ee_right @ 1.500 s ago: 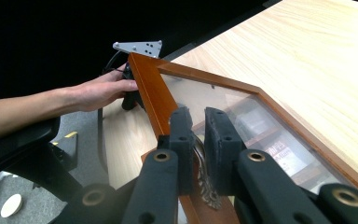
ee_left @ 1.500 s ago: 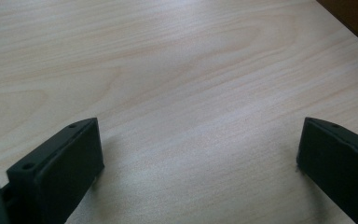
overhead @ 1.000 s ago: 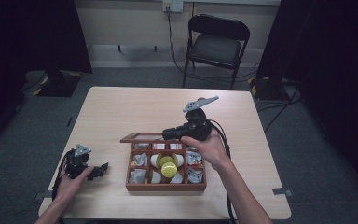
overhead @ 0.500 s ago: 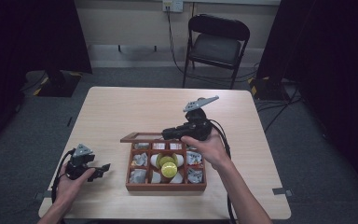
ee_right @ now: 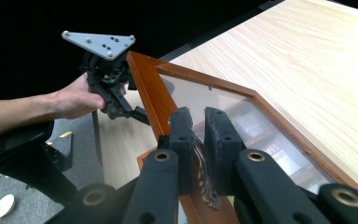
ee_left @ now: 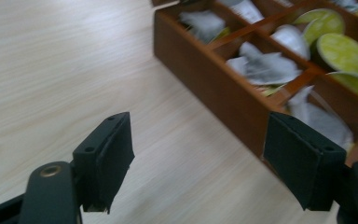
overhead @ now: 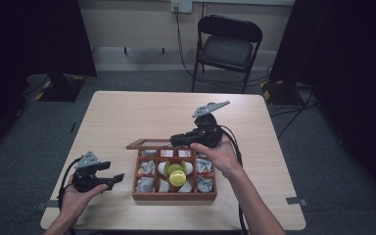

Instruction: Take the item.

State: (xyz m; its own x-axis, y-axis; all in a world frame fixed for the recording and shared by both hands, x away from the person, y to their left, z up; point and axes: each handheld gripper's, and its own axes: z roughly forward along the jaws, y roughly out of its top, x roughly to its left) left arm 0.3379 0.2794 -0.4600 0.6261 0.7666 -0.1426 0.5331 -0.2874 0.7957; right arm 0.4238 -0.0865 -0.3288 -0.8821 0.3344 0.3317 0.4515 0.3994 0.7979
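Holding the glass lid [ee_right: 242, 116] of a wooden box [overhead: 174, 196] up by its small metal handle [ee_right: 200, 158], the right gripper [overhead: 176, 141] has its fingers [ee_right: 182, 140] closed tight on that handle, with the lid tilted back above the far side of the box. The box sits on the surface [overhead: 142, 112] near the person's edge, just right of the middle, its compartments filled with pale tea bags [ee_left: 265, 67] and yellow-green round pods [ee_left: 340, 46].

The left gripper [overhead: 118, 177] hovers just left of the box, aimed at its near-left corner. Its fingers [ee_left: 107, 158] have just been closing and now stand part-way apart with nothing between them.

Risks from here, as I judge them:
- The handle is small and thin, so the lid could twist or slip out of the right fingers and drop onto the left gripper as it reaches in.
- The left fingers are narrowed already; coming in low, 1 of them could catch the box wall [ee_left: 205, 93] and shove the box across the surface.
- A tea bag is flat and limp, so the fingers may pinch 2 at once or only a corner.

Some packets in the far row carry red print, too small to read; no brand can be made out.
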